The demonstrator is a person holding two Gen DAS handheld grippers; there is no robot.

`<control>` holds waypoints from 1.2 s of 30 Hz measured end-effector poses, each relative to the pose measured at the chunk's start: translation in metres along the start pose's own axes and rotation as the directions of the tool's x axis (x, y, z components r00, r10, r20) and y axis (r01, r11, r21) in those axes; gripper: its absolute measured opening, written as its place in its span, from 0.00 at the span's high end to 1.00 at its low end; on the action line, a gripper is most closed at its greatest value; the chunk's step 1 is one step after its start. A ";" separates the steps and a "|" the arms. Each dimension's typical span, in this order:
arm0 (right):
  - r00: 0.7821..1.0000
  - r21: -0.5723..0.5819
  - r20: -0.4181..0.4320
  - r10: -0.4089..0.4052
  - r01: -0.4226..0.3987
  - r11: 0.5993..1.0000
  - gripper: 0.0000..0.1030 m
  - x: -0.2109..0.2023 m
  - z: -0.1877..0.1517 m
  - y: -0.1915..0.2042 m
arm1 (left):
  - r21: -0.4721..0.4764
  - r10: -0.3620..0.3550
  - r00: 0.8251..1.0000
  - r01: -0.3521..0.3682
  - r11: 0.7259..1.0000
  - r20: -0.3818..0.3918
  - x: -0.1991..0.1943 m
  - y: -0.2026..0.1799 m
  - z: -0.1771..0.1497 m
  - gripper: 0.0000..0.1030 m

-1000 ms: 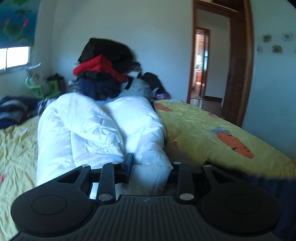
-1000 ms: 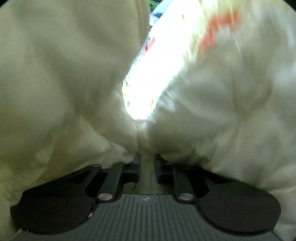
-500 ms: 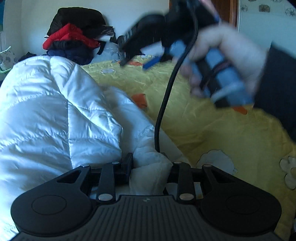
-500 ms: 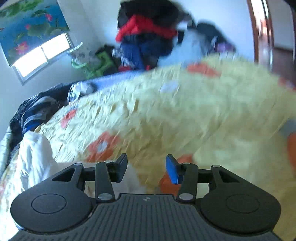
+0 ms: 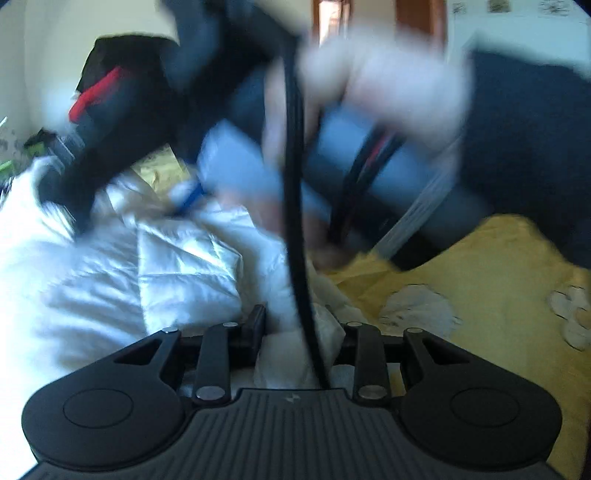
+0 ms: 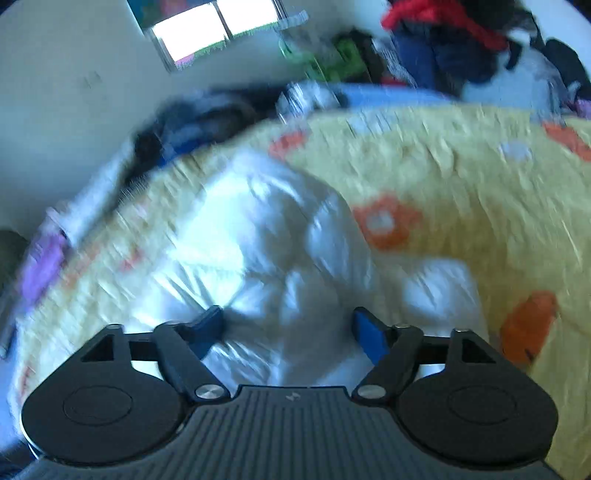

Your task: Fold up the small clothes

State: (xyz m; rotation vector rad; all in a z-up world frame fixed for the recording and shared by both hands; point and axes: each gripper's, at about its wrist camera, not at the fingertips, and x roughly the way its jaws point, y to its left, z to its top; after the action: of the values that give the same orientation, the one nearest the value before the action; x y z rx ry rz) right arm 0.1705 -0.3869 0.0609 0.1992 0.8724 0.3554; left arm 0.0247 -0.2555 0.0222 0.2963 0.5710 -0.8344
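Observation:
A white quilted puffer jacket point(image 5: 140, 266) lies on the yellow bedsheet point(image 5: 498, 280). My left gripper point(image 5: 299, 332) is shut on a bunched edge of the jacket at its near end. My right gripper point(image 6: 288, 328) is open and empty, hovering just above the jacket point(image 6: 258, 251), fingers spread either side of a fold. In the left wrist view the right gripper point(image 5: 118, 166), its blue handle and the hand holding it cross the frame, blurred, above the jacket. A black cable point(image 5: 295, 184) hangs down in front.
The yellow sheet with orange and white prints point(image 6: 443, 177) covers the bed. A pile of dark, red and blue clothes point(image 6: 443, 33) sits at the far end. More clothes point(image 6: 207, 118) lie at the bed's far left. A window point(image 6: 214, 29) is on the wall.
My right gripper let go of the jacket, opened, lifted away and has now swung back down over it. My left gripper has kept its hold and stayed low.

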 end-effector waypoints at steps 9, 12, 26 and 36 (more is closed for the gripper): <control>1.000 0.058 0.014 0.009 -0.009 0.998 0.08 0.000 -0.052 -0.026 | -0.078 -0.018 0.992 0.027 0.997 0.122 -0.091 0.053 0.011 0.69; 0.999 0.156 0.024 0.028 -0.032 0.987 0.11 0.004 -0.045 -0.031 | -0.146 0.067 0.986 -0.045 0.988 0.150 -0.092 0.077 0.019 0.62; 0.896 0.154 0.315 0.312 -0.373 0.915 0.12 -0.047 0.037 0.049 | 0.138 0.138 0.984 -0.153 0.979 0.108 -0.069 0.058 -0.016 0.33; 0.941 0.284 0.276 0.197 -0.276 0.918 0.12 -0.003 0.058 0.029 | 0.242 0.019 0.942 -0.106 0.965 0.336 -0.165 0.050 -0.049 0.16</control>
State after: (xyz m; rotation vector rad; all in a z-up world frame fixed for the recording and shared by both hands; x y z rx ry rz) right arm 0.2076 -0.3629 0.1083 0.6429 0.6583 0.4056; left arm -0.0427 -0.1001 0.0802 0.3991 0.1361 -0.8744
